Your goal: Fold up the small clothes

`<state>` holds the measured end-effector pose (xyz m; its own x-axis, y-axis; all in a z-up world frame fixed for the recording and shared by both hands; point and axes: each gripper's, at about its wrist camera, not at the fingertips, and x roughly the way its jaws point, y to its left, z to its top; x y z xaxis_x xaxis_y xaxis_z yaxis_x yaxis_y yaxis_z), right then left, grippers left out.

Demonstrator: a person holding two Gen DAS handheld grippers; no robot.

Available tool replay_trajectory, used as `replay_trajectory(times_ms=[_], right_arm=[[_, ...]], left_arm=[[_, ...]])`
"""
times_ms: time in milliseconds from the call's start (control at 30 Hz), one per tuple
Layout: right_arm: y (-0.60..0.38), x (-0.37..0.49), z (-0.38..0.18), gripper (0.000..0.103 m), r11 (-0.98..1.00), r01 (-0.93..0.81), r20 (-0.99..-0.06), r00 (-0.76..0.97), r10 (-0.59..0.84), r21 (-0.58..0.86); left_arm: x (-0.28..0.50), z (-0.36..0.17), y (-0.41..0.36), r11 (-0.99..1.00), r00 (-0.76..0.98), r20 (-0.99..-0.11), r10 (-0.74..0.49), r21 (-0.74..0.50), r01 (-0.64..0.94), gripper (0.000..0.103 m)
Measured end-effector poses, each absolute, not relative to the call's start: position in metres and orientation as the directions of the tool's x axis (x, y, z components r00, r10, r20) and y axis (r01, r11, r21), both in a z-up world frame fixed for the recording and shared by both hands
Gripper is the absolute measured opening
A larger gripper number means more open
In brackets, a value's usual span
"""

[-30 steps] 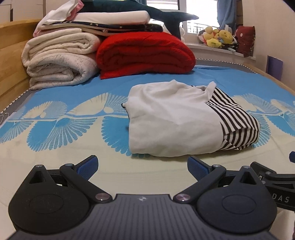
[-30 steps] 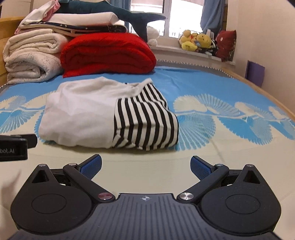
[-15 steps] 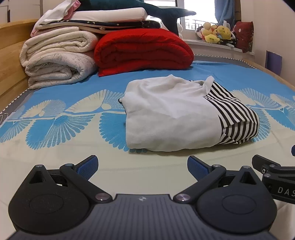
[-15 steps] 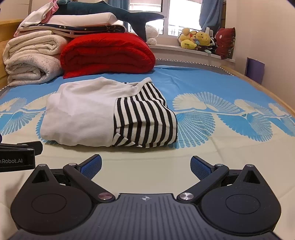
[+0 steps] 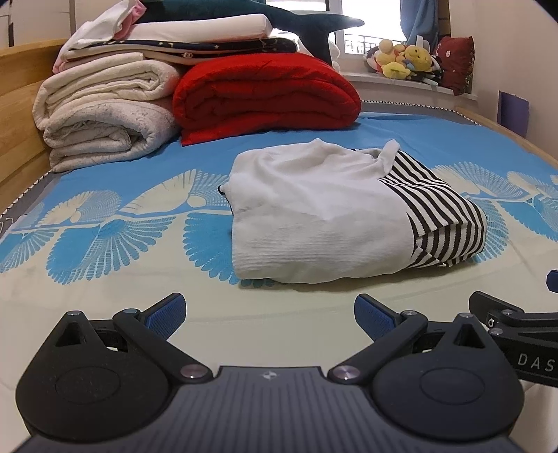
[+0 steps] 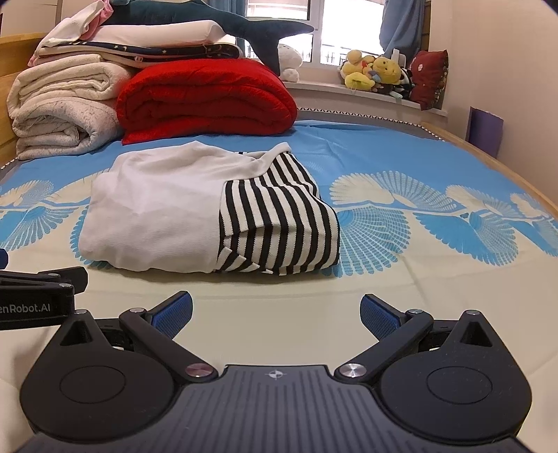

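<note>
Grippers: two. The left gripper (image 5: 268, 308) and the right gripper (image 6: 275, 310) sit side by side, low over the near edge of the bed; each shows at the rim of the other's view.
Jaws: both wide apart, blue pads (image 5: 167, 310) bare, nothing held.
Pose: both level, pointing toward the far end of the bed, short of the garment and not touching it.
Garment count: one folded garment (image 5: 324, 216) (image 6: 181, 205).
Garment look: a compact, slightly puffy bundle; plain white on its left part, black-and-white stripes on its right part, with a white flap turned over the far edge.
Garment place: on the blue patterned sheet (image 5: 115, 226), mid-bed, just beyond the grippers, ahead and right of the left one, ahead and left of the right one.
Far left: one stack of cream blankets (image 5: 104, 115) with folded linen on top.
Far middle: one rolled red quilt (image 5: 265, 94) beside that stack; one dark plush shark (image 6: 209, 21) lies across the top.
Far right: a huddle of soft toys (image 6: 376, 73) on the window ledge; their number cannot be told.
</note>
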<state>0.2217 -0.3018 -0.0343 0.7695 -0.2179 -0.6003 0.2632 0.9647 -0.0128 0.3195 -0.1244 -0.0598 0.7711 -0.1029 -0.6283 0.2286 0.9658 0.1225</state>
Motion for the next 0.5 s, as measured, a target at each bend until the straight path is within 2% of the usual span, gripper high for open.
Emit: replay_trajectory(times_ms=[500], right_arm=[[-0.291,0.219,-0.035,0.101,0.974,0.227,-0.599,0.778,-0.189,-0.012]], left_arm=[[0.319,-0.059,-0.125,0.960,0.760,-0.639,-0.118,0.121,0.251,0.103]])
